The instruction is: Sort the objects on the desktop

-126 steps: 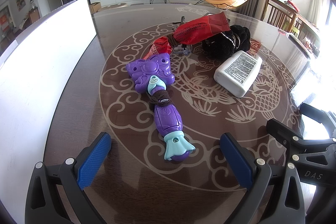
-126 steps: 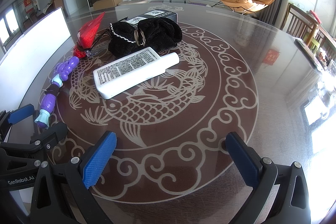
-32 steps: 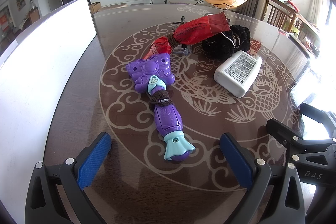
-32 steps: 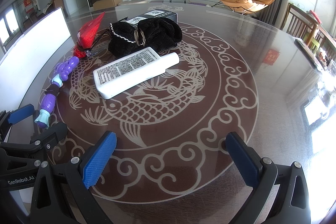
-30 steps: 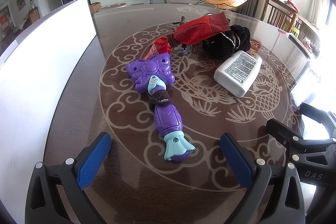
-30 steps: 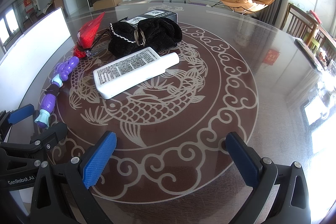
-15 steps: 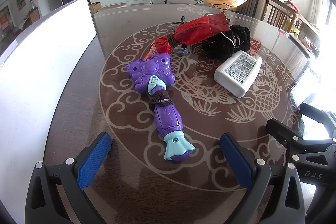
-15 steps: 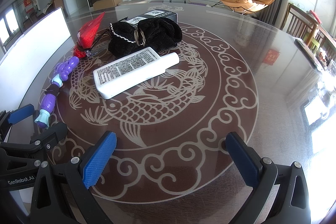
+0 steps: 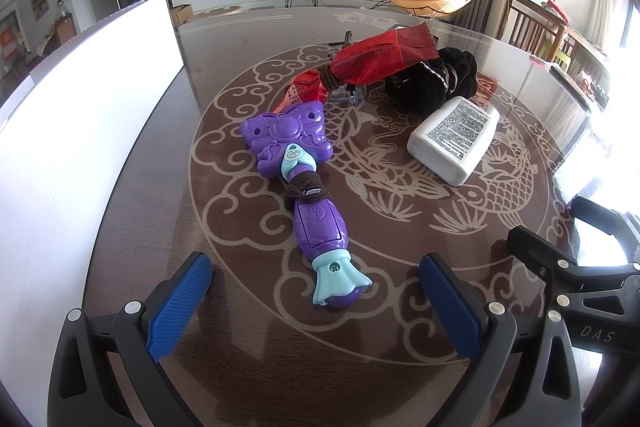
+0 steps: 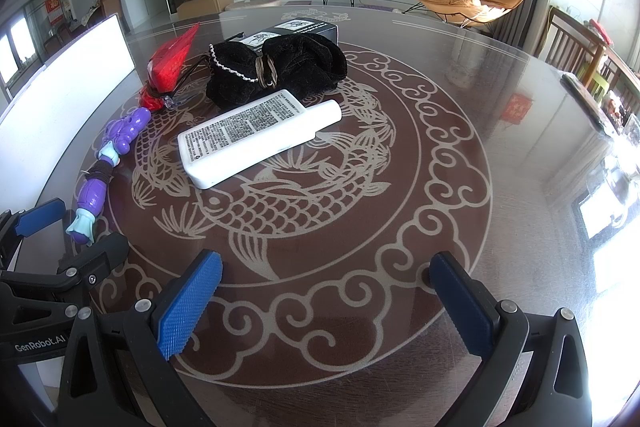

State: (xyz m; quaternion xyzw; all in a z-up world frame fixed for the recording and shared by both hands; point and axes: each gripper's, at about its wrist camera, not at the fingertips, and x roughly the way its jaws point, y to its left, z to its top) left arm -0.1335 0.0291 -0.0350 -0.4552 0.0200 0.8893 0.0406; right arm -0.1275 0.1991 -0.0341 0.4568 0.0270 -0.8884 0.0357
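Lengthwise, purple toy wand (image 9: 304,187) points its teal base toward left tool (image 9: 316,307)

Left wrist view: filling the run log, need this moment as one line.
left tool open, empty | right tool open, empty | purple toy wand ahead of left tool | nothing sorted yet
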